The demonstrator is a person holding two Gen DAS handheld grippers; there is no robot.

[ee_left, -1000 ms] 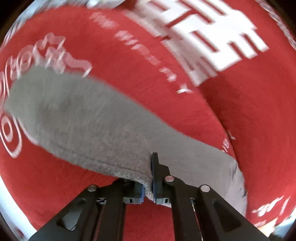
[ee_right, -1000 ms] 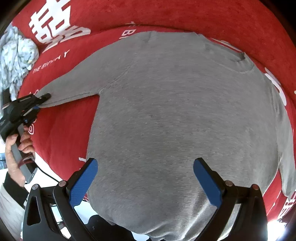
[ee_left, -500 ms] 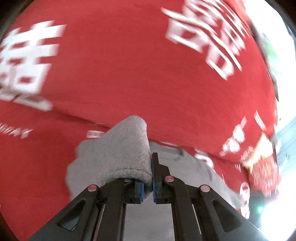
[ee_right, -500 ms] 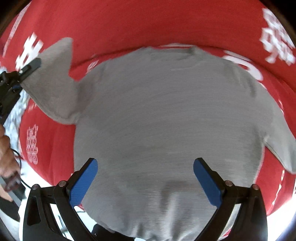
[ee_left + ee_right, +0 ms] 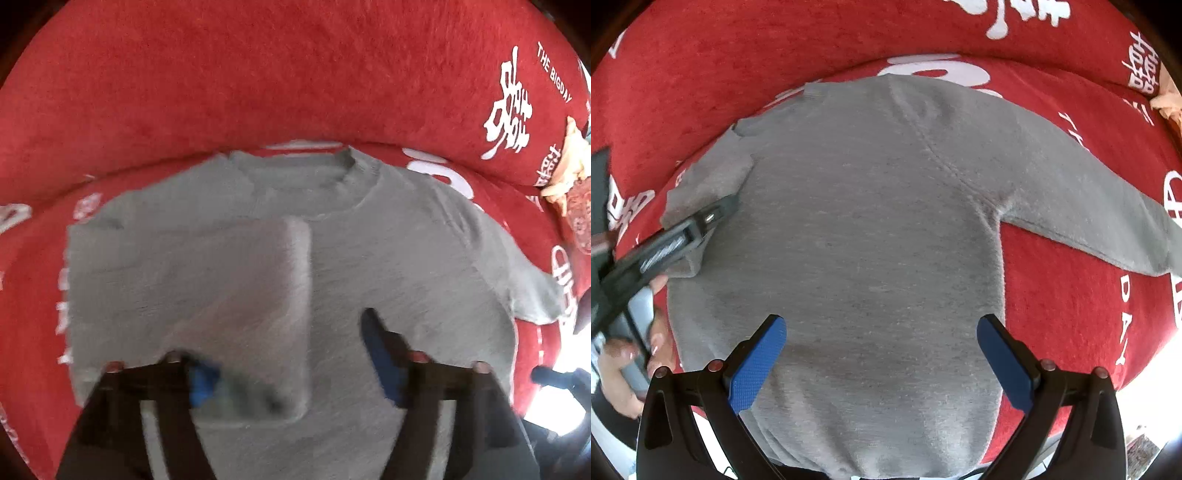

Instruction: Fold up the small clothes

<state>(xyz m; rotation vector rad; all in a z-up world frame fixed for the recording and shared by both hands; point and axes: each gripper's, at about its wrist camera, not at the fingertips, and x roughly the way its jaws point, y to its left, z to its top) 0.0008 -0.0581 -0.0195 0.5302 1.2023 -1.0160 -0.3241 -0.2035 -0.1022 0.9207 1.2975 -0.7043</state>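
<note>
One sleeve done, one to go. Grey sweater point(image 5: 871, 229) lies flat, neck at top of frame, on the red cloth point(image 5: 683, 81) with white lettering. Its folded sleeve point(image 5: 192, 291) rests across the chest at left-centre of the left wrist view.

Left gripper point(image 5: 291, 358): fingers have just been opening; they now stand apart, with the cuff end between them but apparently not pressed. Motion blur makes contact with the left pad uncertain.

Right gripper point(image 5: 882, 358): fingers spread wide, grasping nothing, poised over the lower body near the hem.

Key relation: the unfolded sleeve point(image 5: 1089, 206) runs out toward the right edge of the right wrist view, long axis slanting down and right, well apart from both fingers. Right gripper judged nearer.

Hidden: that sleeve's cuff is cut off at the frame edge; the hem lies behind the gripper bodies.
</note>
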